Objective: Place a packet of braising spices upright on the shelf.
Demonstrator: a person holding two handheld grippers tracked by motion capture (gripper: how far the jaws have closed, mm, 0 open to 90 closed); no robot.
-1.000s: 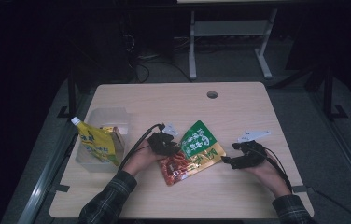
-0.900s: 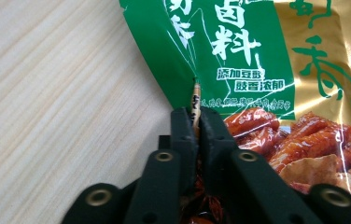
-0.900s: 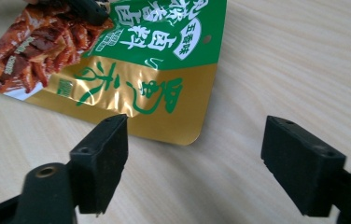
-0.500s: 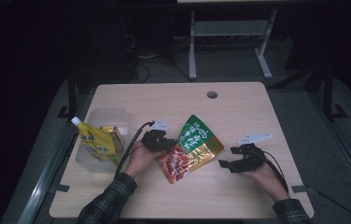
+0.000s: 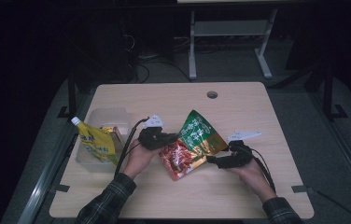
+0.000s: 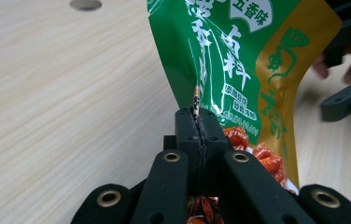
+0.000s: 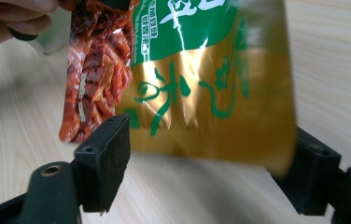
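Observation:
A green, gold and red snack bag [image 5: 193, 141] is tilted up off the wooden table [image 5: 257, 116]. My left gripper [image 5: 175, 138] is shut on the bag's left side edge. In the left gripper view the jaws [image 6: 196, 115] meet on a thin fold of the bag [image 6: 239, 56]. My right gripper [image 5: 214, 161] sits by the bag's lower right corner, with its jaws wide apart. In the right gripper view the bag's gold edge [image 7: 201, 93] hangs between the spread jaws [image 7: 208, 140], and neither pad presses on it.
A clear plastic bin [image 5: 110, 115] stands at the table's left, with a yellow spouted pouch [image 5: 94, 143] leaning in it. A cable hole [image 5: 212, 94] lies at the table's far middle. Beyond the table a metal desk frame [image 5: 192, 46] stands on the dark floor.
The left gripper has raised the bag from lying flat to tilted up and drawn it slightly left. The right gripper has moved left to the bag's lower right edge.

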